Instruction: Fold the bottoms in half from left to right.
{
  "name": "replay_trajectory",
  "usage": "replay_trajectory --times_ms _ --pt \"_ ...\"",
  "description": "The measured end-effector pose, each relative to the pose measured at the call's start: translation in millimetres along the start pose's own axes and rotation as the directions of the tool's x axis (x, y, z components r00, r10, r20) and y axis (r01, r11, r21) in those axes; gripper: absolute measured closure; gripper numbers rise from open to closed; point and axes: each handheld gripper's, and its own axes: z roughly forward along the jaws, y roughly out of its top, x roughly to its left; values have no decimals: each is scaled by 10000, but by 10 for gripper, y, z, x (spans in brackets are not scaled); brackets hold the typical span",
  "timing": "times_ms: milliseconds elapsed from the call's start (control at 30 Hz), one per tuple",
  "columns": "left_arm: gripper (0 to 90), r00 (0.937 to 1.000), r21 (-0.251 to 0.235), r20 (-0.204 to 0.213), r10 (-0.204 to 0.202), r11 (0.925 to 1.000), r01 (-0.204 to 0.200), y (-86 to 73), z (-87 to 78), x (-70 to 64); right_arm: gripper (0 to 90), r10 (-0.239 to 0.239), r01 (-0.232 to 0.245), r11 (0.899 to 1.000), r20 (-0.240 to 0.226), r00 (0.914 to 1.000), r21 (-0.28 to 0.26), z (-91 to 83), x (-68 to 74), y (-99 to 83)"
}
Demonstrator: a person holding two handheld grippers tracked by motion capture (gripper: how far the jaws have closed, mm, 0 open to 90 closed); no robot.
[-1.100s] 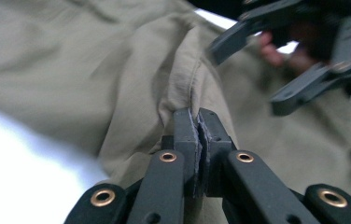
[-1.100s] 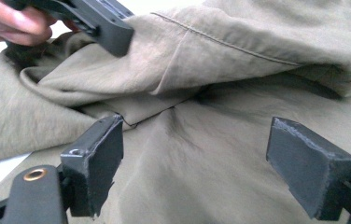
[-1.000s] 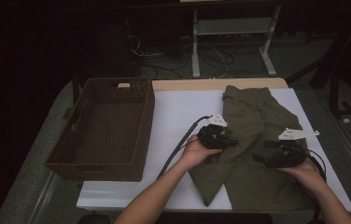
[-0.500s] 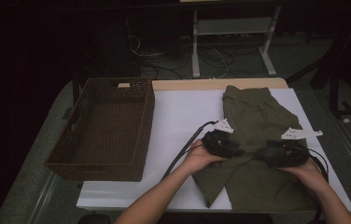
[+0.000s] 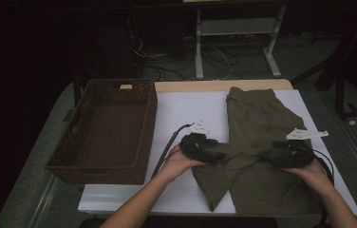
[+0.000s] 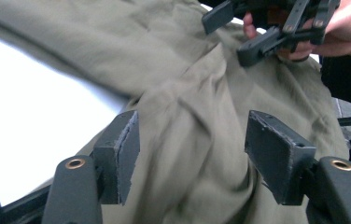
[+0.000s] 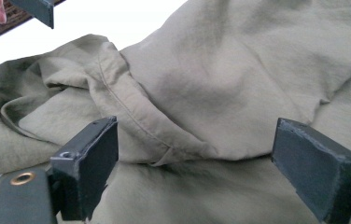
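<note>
The near hem of the olive garment [image 5: 262,185] was cut by the bottom edge in the high view, and the person's forearms too. The left gripper [image 5: 204,148] and the right gripper [image 5: 288,154] covered the cloth under them there, so the jaws could not be seen. In the left gripper view the cloth near the bottom edge was blurred.

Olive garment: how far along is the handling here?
Early. The olive garment lies rumpled on the white table, partly doubled over. In hand: left tongs and right tongs both open over the cloth, nothing gripped. Left: the wicker basket holds nothing.
</note>
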Motion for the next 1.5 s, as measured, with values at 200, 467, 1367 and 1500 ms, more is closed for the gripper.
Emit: replay_trajectory --times_ms 200,467,1367,1500 --pt "233 9990 -19 -426 94 10000 -94 -186 -173 -15 145 -4 4 10000 40 10000 2 -5 -14 10" --pt "140 9890 -254 -1470 -147 9996 111 -387 -373 1 147 29 -32 9997 138 9999 245 -33 -31 31" --pt "0 9825 -112 -1821 -400 9992 386 -597 -539 -26 319 403 -435 9980 696 9968 450 77 -291 356" --pt "0 9806 -35 -1911 -443 9990 445 -606 -542 -7 370 421 -461 9977 781 9961 502 114 -352 421"
